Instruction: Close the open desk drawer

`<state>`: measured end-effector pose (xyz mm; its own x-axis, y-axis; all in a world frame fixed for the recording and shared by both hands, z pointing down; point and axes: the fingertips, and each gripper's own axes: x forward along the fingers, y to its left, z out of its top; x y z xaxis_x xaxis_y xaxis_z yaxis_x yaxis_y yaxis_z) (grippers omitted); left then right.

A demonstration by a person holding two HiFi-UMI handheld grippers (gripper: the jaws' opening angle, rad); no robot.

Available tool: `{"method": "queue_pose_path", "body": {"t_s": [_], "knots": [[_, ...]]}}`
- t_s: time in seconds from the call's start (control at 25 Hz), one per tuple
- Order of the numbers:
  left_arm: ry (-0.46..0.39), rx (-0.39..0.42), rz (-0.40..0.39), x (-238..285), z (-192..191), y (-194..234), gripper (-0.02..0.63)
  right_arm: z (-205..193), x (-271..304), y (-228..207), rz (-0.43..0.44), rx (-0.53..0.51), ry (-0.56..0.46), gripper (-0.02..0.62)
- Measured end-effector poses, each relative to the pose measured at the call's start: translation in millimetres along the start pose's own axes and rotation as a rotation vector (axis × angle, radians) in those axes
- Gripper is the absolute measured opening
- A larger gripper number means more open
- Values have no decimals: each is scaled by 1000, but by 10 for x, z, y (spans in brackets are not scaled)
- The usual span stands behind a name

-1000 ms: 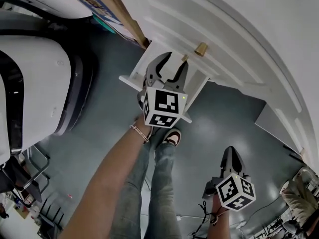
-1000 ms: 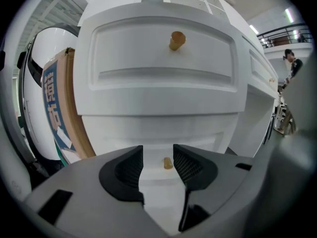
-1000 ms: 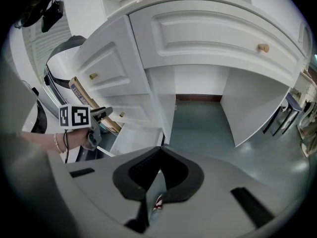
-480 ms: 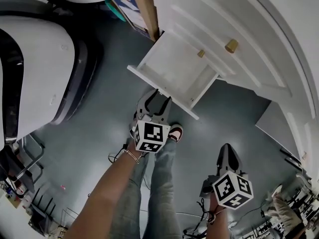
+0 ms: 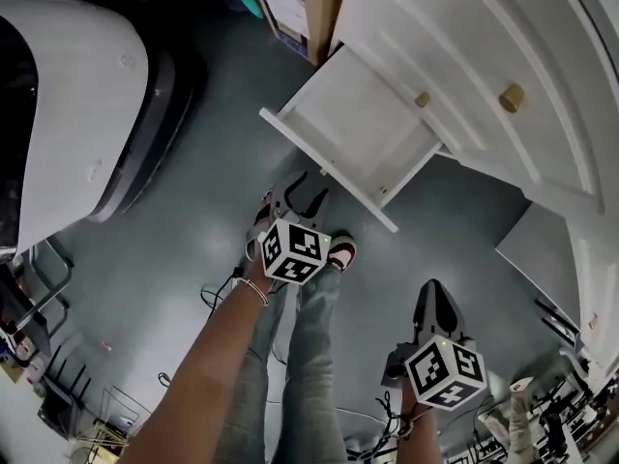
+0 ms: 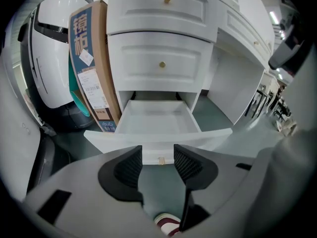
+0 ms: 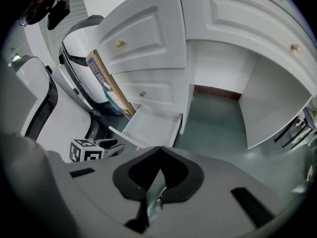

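Drawer (image 5: 363,133): lowest in the desk (image 5: 464,75), pulled fully out, nothing visible inside. Left gripper (image 5: 303,193): just near of the drawer front, not touching it. Its jaws stand wide and have just been opening, with nothing between them; the knob (image 6: 160,160) shows beyond the gap. Right gripper (image 5: 433,293): nearer and well to the right, jaws closed together, empty.

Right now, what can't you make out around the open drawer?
- Small brass knob of the open white drawer: hidden under the front panel in head view; tiny in left gripper view.
- Brown cardboard box: foot behind the drawer front in left gripper view; cut by head view's top edge.
- Box label print: too small.
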<state>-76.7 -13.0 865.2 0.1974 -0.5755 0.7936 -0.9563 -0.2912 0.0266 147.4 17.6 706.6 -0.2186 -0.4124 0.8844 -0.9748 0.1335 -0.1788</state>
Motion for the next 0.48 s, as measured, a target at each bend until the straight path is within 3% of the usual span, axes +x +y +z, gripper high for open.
{"method": "queue_pose_path", "body": {"t_s": [0.48], "knots": [[81,51,-49,334,-120,-13,220,-51,142,-23,-7,7,33,6]]}}
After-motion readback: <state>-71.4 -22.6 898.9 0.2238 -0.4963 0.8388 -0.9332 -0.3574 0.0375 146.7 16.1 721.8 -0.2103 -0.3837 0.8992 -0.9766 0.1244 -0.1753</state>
